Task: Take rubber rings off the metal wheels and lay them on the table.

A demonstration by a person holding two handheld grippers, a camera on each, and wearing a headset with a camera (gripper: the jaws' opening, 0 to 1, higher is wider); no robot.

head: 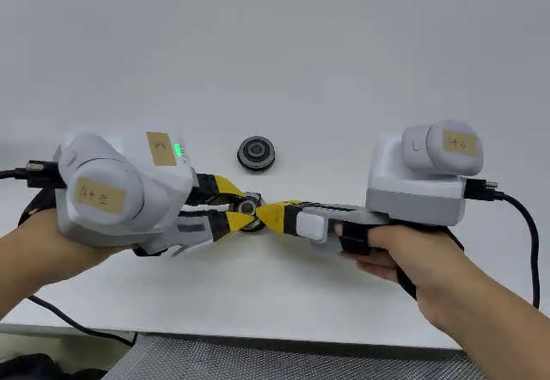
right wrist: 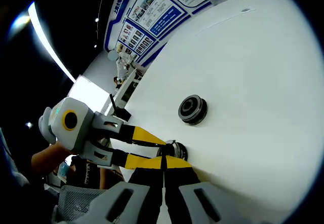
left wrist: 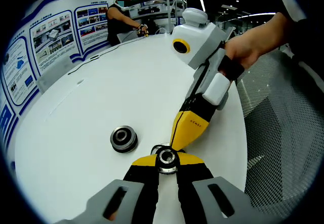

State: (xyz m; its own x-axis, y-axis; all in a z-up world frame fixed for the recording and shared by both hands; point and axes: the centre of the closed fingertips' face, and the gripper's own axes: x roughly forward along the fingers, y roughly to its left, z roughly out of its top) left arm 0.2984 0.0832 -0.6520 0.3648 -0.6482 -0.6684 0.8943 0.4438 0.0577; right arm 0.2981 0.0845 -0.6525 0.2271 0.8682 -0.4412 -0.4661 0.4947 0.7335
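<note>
Left gripper [head: 243, 210] clamps a metal wheel [left wrist: 167, 158] between its yellow jaws, low at centre of the head view. Right gripper [right wrist: 164, 161] comes in with jaws pressed together, tips touching that wheel's rim. A second wheel [head: 256, 153], black rubber ring on, sits just above on the white table [head: 361, 70].

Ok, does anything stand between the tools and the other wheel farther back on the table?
Nothing visible does. The far wheel lies alone on the white table, beyond the near wheel, which the left tool grips and the right tool touches.
</note>
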